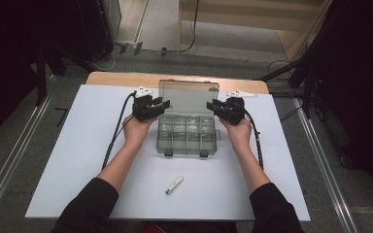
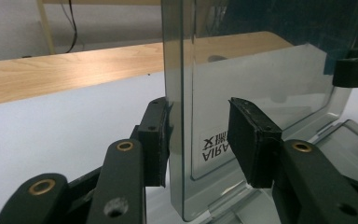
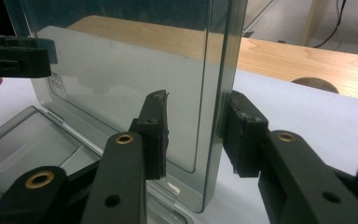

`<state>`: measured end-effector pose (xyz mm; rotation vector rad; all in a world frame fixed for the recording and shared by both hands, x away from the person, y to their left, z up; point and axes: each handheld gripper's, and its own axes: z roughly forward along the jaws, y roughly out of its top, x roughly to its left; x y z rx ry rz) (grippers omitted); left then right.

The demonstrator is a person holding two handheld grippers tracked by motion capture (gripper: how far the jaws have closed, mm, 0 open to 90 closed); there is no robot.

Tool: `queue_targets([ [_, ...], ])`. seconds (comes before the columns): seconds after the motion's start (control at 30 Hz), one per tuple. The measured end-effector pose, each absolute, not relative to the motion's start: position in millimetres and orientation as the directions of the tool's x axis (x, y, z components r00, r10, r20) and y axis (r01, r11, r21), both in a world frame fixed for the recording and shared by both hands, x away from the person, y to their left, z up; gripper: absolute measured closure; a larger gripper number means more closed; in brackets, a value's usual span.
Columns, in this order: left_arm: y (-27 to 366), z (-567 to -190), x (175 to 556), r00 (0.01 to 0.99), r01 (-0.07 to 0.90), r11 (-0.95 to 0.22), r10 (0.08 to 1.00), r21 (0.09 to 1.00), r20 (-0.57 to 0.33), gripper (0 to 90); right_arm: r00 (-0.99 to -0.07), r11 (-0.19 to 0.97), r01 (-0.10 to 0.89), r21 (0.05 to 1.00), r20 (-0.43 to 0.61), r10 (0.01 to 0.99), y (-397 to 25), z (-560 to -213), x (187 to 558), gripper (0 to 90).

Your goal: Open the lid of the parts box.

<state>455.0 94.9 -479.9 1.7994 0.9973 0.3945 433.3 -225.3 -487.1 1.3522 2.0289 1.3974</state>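
A clear plastic compartment box [image 1: 187,136] sits at the middle of the white sheet [image 1: 77,145] covering the desk [image 1: 111,77], its lid [image 1: 188,96] standing upright at the far side. The left gripper [image 1: 162,108] meets the lid's left edge and the right gripper [image 1: 214,107] meets its right edge, one hand on each side of the box.

In the left gripper view, the lid's edge [image 2: 177,116] stands between the two fingers: the left finger [image 2: 154,140] touches the outer face, while the right finger [image 2: 251,140] sits apart from the inner face, so the fingers are spread and not clamped. In the right gripper view, the lid's edge [image 3: 219,107] also stands between spread fingers, with the right finger [image 3: 242,135] just beside the outer face and the left finger [image 3: 154,135] off the inner face.

A small white tube-like item [image 1: 174,185] lies well apart, near the person's side. Bare sheet runs wide on both sides of the box.
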Motion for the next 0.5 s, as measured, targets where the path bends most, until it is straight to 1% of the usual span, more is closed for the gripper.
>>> queue_targets([
  [0.07, 94.9, -482.3, 457.5, 0.598, 0.463, -0.135, 0.777, 0.876, -0.197, 58.5, -0.491, 0.071, 0.518, 0.852, 0.228, 0.841, -224.9, -489.0, 434.1, 64.3],
  [0.2, 94.1, -484.1, 458.8, 0.596, 0.462, -0.136, 0.779, 0.876, -0.194, 58.0, -0.485, 0.071, 0.52, 0.851, 0.226, 0.845, -224.0, -491.1, 435.2, 64.2],
  [0.5, 93.3, -490.4, 463.7, 0.587, 0.476, -0.105, 0.778, 0.873, -0.226, 56.2, -0.469, 0.048, 0.528, 0.848, 0.245, 0.849, -223.5, -497.0, 438.8, 62.4],
])
